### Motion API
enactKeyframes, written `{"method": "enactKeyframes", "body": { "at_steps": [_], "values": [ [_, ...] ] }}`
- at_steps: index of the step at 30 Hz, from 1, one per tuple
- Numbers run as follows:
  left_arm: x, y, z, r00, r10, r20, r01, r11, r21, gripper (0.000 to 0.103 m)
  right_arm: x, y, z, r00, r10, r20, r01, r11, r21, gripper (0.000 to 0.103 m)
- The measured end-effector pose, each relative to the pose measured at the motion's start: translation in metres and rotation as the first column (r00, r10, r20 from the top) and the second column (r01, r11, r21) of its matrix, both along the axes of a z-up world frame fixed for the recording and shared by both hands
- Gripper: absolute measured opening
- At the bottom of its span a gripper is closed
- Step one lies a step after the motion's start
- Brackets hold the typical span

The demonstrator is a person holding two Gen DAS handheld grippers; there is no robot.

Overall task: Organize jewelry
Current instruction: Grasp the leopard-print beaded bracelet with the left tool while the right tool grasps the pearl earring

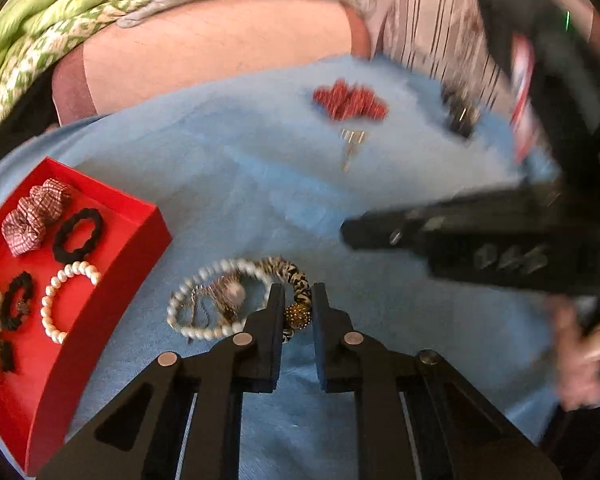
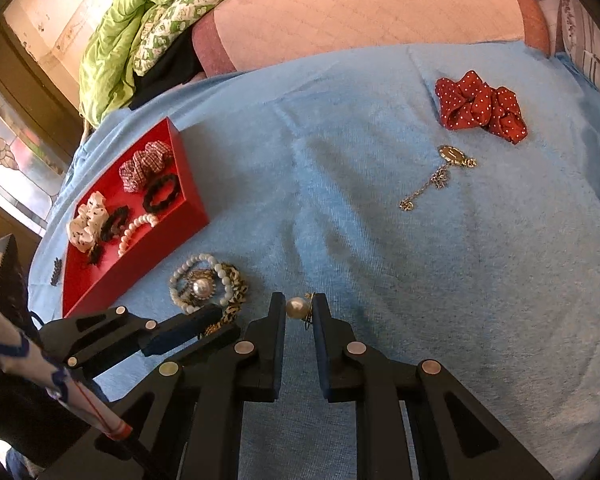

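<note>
My left gripper (image 1: 297,300) is shut on a black-and-cream patterned bracelet with a gold bead (image 1: 298,314), which lies on a blue towel (image 1: 240,200) in a small pile with a pearl bracelet (image 1: 188,308). My right gripper (image 2: 299,307) is shut on a pearl earring with a gold fitting (image 2: 297,307), held just above the towel. The right gripper also shows blurred in the left wrist view (image 1: 356,234). The left gripper shows in the right wrist view (image 2: 216,324), at the pile (image 2: 208,288). A red tray (image 1: 140,240) holds scrunchies and a pearl bracelet (image 1: 66,296).
A red dotted scrunchie (image 2: 480,106) and a gold pendant with chain (image 2: 440,176) lie far on the towel. The red tray (image 2: 180,148) sits at the left. A green quilt (image 2: 140,32) and pink mattress (image 2: 360,12) lie beyond. A dark item (image 1: 458,114) sits at the right edge.
</note>
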State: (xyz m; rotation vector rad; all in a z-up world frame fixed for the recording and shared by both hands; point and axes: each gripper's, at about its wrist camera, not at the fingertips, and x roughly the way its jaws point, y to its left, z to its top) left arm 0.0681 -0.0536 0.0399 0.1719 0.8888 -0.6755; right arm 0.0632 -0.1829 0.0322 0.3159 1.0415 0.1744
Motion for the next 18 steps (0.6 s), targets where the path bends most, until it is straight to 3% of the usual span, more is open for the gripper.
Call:
{"method": "enactKeyframes", "body": {
  "at_steps": [3, 5, 7, 18],
  "values": [
    [-0.004, 0.015, 0.028, 0.999, -0.014, 0.036, 0.020, 0.989, -0.149, 0.013, -0.001, -0.002, 0.008, 1.000, -0.004, 0.022, 0.004, 1.000, 0.014, 0.014],
    [-0.008, 0.028, 0.047, 0.998, -0.026, 0.061, 0.040, 0.967, -0.252, 0.013, -0.001, -0.002, 0.012, 0.999, -0.007, 0.036, 0.006, 1.000, 0.023, 0.014],
    [-0.009, 0.039, 0.057, 0.997, -0.017, 0.078, 0.040, 0.951, -0.306, 0.013, -0.001, 0.000, 0.016, 0.999, -0.006, 0.047, 0.005, 1.000, 0.029, 0.014],
    [0.001, 0.061, 0.050, 0.994, 0.087, 0.071, -0.066, 0.966, -0.250, 0.013, 0.004, 0.007, 0.020, 0.998, 0.001, 0.059, -0.004, 0.999, 0.039, 0.014]
  ]
}}
